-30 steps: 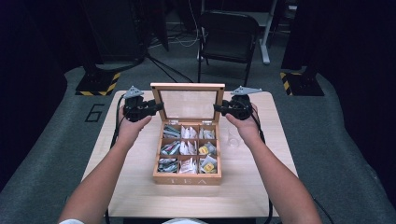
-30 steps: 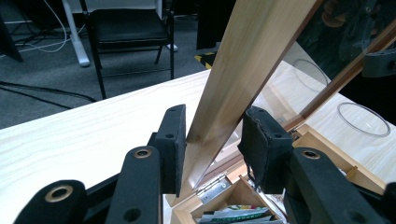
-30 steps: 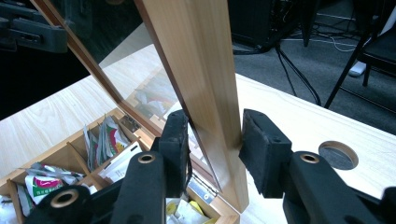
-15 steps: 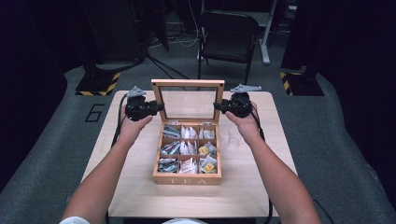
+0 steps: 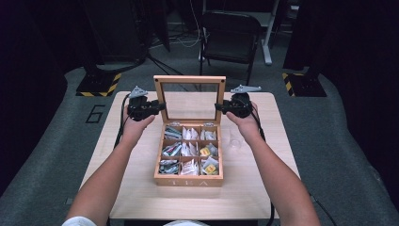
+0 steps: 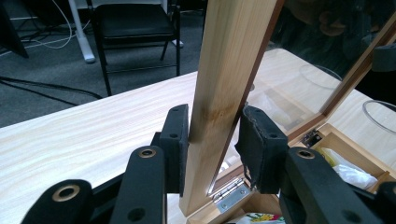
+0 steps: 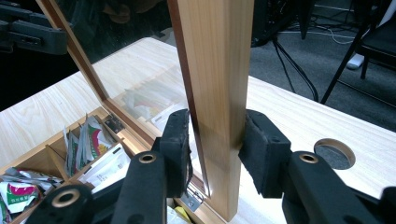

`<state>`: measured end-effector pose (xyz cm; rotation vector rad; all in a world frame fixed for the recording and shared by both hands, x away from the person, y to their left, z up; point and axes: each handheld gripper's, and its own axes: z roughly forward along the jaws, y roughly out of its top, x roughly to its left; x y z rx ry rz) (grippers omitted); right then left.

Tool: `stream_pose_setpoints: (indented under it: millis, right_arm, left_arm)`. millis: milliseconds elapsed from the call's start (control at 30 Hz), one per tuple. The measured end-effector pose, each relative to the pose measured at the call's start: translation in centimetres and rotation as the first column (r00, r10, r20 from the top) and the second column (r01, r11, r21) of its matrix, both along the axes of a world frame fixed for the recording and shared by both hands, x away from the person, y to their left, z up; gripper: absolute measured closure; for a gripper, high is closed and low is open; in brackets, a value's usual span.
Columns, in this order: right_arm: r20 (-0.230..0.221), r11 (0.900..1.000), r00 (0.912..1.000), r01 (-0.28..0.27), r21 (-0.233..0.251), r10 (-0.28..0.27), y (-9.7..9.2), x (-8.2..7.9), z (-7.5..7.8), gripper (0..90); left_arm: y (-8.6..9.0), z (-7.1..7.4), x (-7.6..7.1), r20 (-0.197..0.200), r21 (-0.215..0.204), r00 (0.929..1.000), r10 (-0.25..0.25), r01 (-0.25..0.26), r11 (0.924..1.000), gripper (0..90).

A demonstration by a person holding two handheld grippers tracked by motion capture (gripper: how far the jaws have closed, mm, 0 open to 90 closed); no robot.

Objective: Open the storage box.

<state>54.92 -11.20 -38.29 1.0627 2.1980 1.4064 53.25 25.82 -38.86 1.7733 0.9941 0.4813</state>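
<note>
A wooden tea box (image 5: pixel 188 181) stands mid-table, its compartments full of tea bags (image 5: pixel 188 150). Its glass lid (image 5: pixel 189 80) stands open and nearly upright. My left gripper (image 5: pixel 162 106) is on the lid's left frame bar. In the left gripper view that gripper (image 6: pixel 212 135) has the bar (image 6: pixel 229 70) between its pads, which have just been closing onto it. My right gripper (image 5: pixel 219 106) holds the lid's right bar. In the right gripper view both pads of that gripper (image 7: pixel 215 140) press on the bar (image 7: pixel 215 56).
The light wooden table (image 5: pixel 263 188) has a round hole (image 7: pixel 332 151) near its right side. A clear cup (image 5: pixel 234 139) stands right of the box. A black chair (image 5: pixel 230 33) is behind the table. Striped floor bases (image 5: pixel 99 87) flank the back corners.
The lid's top edge sits a little higher now, so the lid is more upright. Both hands stay at the lid's sides.
</note>
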Motion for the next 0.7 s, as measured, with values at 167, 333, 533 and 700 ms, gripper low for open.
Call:
stream_pose_setpoints:
  millis: [167,333,533,700]
  right_arm:
    - [0.002,1.0000,1.0000,0.000,-0.002,0.000,0.0,0.3,-0.1,62.2]
    - [-0.004,1.0000,1.0000,0.005,0.004,-0.005,0.0,0.5,-0.2,62.2]
    - [-0.012,0.9999,0.9998,0.013,0.007,-0.013,0.0,0.8,-0.3,62.1]
    - [-0.018,0.9997,0.9996,0.023,0.006,-0.023,-0.1,1.0,-0.5,62.0]
  left_arm:
    - [0.1,-0.1,0.2,-0.013,-0.010,0.9999,0.001,-0.001,0.9999,63.7]
    - [-0.1,0.1,0.6,-0.021,0.027,0.9998,0.007,-0.006,0.9996,64.3]
    - [-0.2,-0.1,0.9,-0.021,0.021,0.9997,0.014,-0.013,0.9997,64.7]
    - [-0.2,-0.3,1.2,-0.031,0.028,0.9993,0.021,-0.020,0.9994,65.3]
